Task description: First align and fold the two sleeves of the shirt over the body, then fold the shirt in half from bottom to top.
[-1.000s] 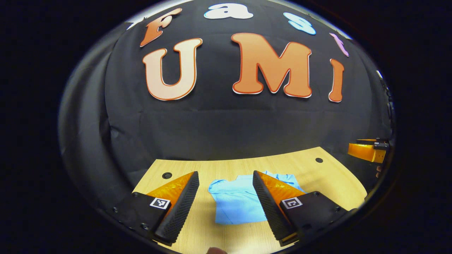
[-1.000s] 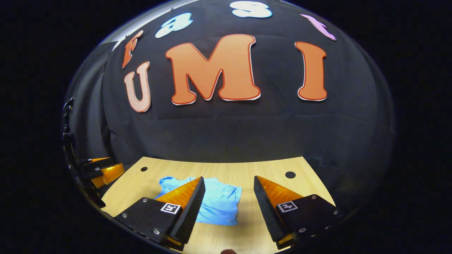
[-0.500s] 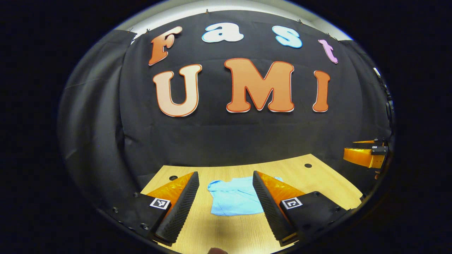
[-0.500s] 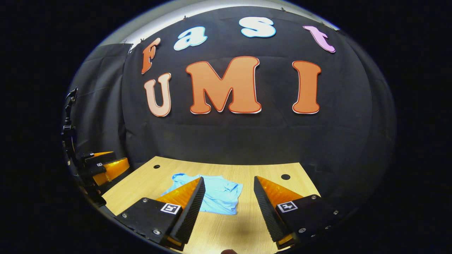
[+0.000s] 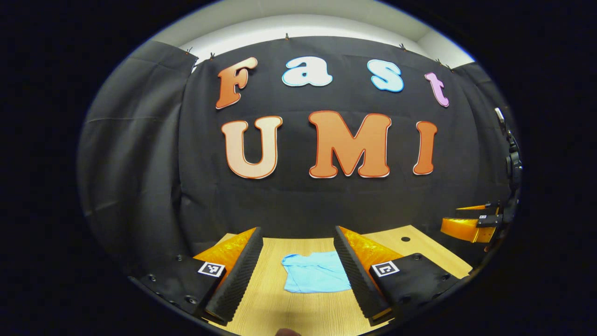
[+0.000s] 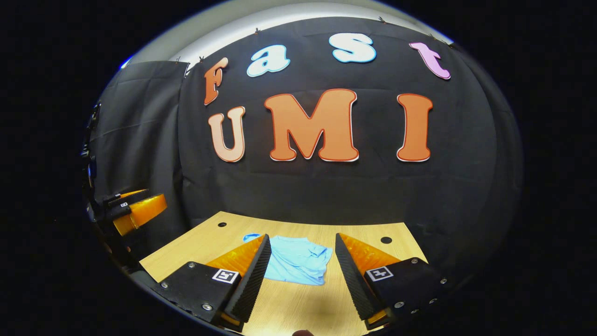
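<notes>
A light blue shirt [image 5: 315, 276] lies folded into a small flat rectangle on the wooden table [image 5: 294, 312]. In the right gripper view the same shirt [image 6: 296, 263] rests mid-table with its collar toward the far side. My left gripper [image 5: 296, 275] hangs open above the table's near edge, well back from the shirt, with nothing between its fingers. My right gripper [image 6: 301, 277] is open too, raised and clear of the cloth. The right gripper [image 5: 471, 224] also appears far right in the left gripper view, and the left gripper [image 6: 135, 210] far left in the right gripper view.
The wooden table [image 6: 298, 312] has small round holes near its back corners [image 6: 385, 240] [image 6: 222, 224]. The black cloth wall [image 5: 298, 200] rises directly behind the table. A dark stand with clamps [image 5: 510, 158] is at the right edge of the left gripper view.
Both grippers have drawn back and risen from the table, so the folded shirt looks smaller and farther. Both stay open and the shirt has not moved.
</notes>
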Available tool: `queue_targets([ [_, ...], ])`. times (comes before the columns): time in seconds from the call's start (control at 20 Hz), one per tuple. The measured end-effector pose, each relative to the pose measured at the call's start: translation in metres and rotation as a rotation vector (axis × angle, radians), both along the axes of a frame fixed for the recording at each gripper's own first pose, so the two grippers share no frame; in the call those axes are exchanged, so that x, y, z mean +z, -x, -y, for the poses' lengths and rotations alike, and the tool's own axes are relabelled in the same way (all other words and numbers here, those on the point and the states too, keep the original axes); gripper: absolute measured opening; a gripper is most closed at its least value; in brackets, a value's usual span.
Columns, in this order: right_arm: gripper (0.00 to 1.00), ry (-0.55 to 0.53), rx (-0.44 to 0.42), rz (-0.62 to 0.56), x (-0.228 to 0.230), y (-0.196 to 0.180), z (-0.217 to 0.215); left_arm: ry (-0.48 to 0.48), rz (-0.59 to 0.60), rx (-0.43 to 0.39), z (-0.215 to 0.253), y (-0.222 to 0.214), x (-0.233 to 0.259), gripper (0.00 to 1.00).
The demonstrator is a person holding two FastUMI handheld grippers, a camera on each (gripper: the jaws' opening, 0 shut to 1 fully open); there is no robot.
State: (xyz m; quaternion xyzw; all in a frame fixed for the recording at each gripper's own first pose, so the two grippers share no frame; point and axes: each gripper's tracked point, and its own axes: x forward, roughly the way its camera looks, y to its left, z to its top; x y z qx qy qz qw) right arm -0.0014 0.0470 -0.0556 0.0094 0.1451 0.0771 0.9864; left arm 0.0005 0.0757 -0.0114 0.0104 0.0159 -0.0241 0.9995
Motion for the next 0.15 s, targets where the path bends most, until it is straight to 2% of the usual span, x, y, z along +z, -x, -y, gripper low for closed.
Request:
queue_targets([
  [0.15,0.84,-0.017,0.014,-0.018,0.0069,-0.0016,-0.0031,0.034,0.001,-0.004,-0.0045,-0.0045,0.0123,0.99],
])
